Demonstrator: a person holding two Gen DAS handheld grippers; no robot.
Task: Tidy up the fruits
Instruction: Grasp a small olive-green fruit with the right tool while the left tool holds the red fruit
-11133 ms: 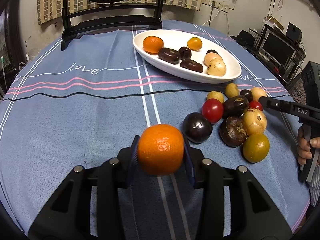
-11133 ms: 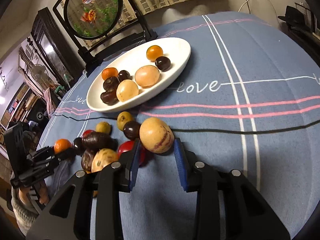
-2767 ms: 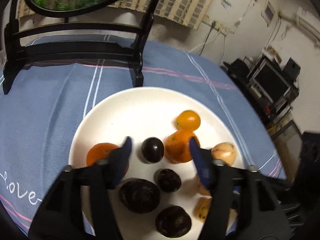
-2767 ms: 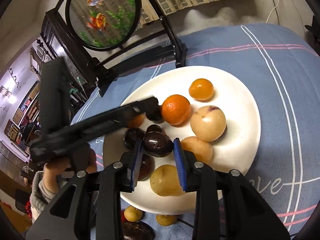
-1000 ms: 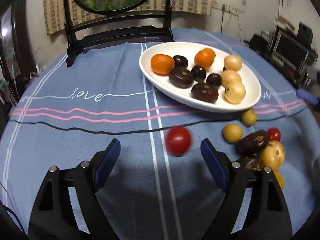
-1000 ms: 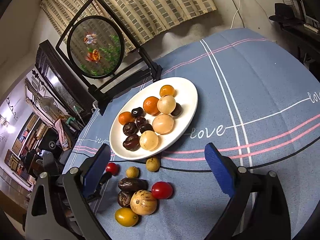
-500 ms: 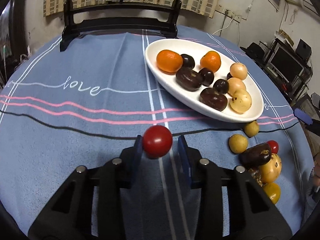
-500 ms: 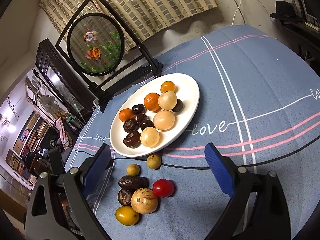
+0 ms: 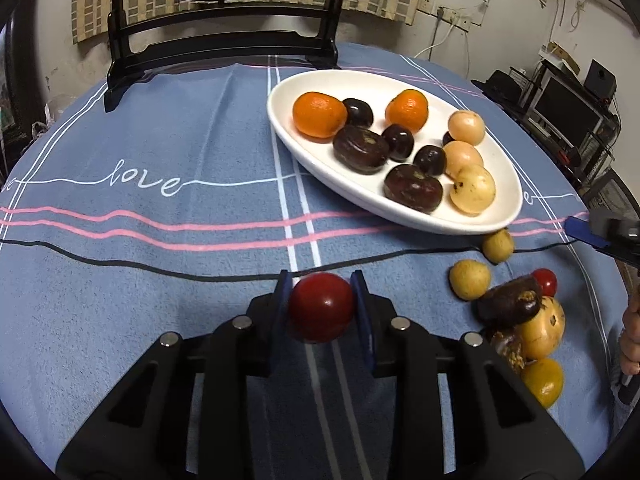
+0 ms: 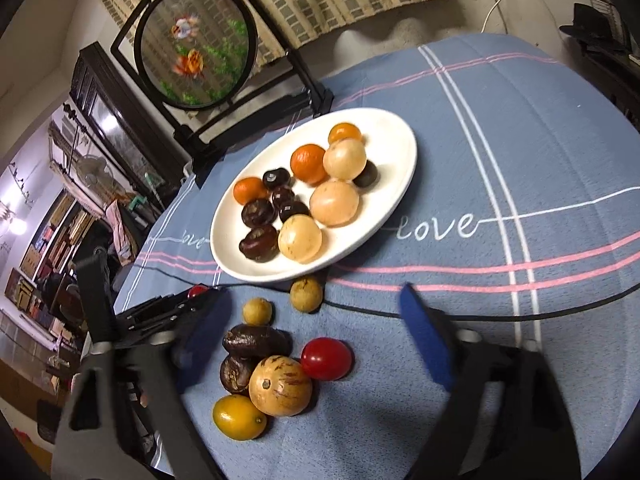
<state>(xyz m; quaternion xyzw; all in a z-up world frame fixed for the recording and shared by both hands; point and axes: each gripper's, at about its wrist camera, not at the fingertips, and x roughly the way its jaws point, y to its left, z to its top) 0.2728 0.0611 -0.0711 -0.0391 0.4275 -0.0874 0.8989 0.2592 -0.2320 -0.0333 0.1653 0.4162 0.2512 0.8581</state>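
Observation:
My left gripper point(image 9: 320, 279) has a red tomato point(image 9: 321, 312) between its blue pads; the jaws are closing and both pads press on it, just above the blue tablecloth. A white oval plate point(image 9: 400, 216) beyond it holds oranges, dark fruits and pale round fruits. My right gripper point(image 10: 316, 332) hovers over the loose pile with its jaws closing and nothing touching the pads. Below it lie a second red tomato point(image 10: 327, 359), a speckled yellow fruit point(image 10: 280, 386) and a dark fruit point(image 10: 256, 341). The left gripper also shows at the left of the right wrist view.
A round fish screen on a black stand point(image 10: 196, 46) stands behind the plate point(image 10: 396, 152). Two small yellow-green fruits point(image 10: 306, 294) lie just before the plate's rim. A yellow fruit point(image 10: 239, 417) sits nearest. A person's hand point(image 9: 630, 340) shows at the right edge.
The left jaws went from wide apart to closed on the red tomato. The right jaws have narrowed and that gripper has sunk closer to the loose pile.

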